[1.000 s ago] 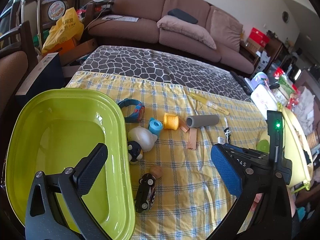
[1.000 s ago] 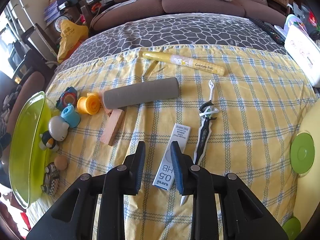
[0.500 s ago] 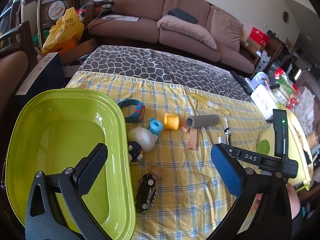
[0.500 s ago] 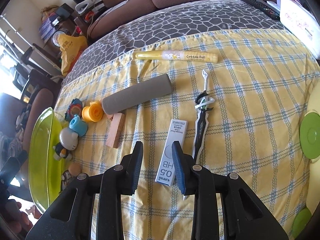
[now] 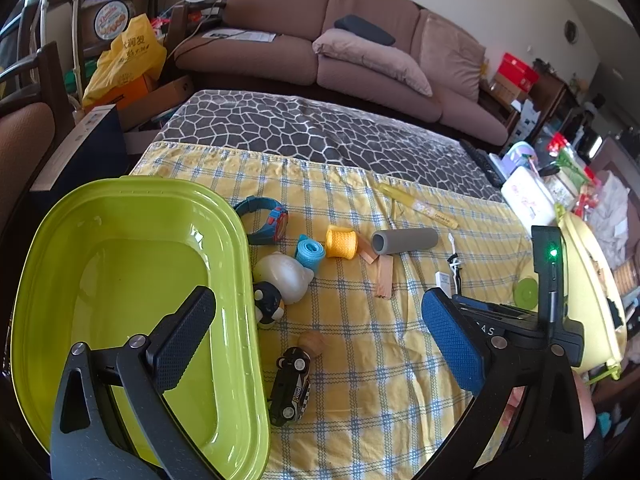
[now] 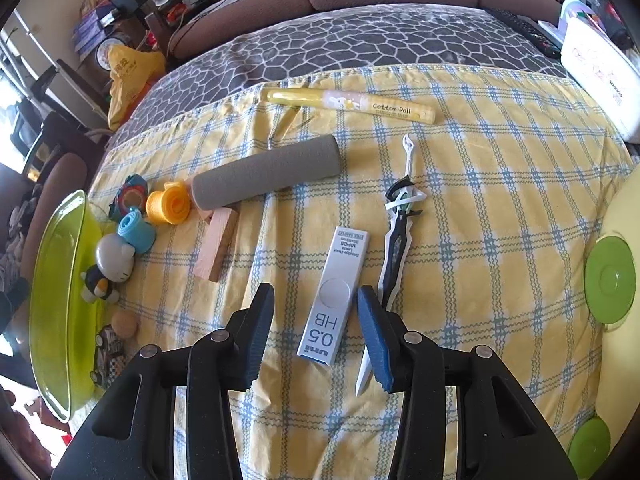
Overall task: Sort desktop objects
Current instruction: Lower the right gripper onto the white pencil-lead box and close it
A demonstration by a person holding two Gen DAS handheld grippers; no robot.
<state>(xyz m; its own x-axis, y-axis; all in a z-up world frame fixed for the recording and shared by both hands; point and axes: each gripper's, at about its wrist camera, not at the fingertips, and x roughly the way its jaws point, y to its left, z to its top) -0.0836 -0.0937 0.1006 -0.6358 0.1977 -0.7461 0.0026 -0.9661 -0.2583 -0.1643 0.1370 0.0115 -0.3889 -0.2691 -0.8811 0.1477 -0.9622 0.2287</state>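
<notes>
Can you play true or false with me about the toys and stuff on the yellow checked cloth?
1. The green tub has toys in it. False: it holds nothing; the toys lie beside it.
2. The lead case lies between the right gripper jaws. True; the jaws have just been opening and do not touch it.
3. The grey tube stands upright. False: it lies on its side.
4. The toy car sits on the cloth next to the tub. True.
5. The left gripper holds the penguin. False: it is open and holds nothing.
</notes>
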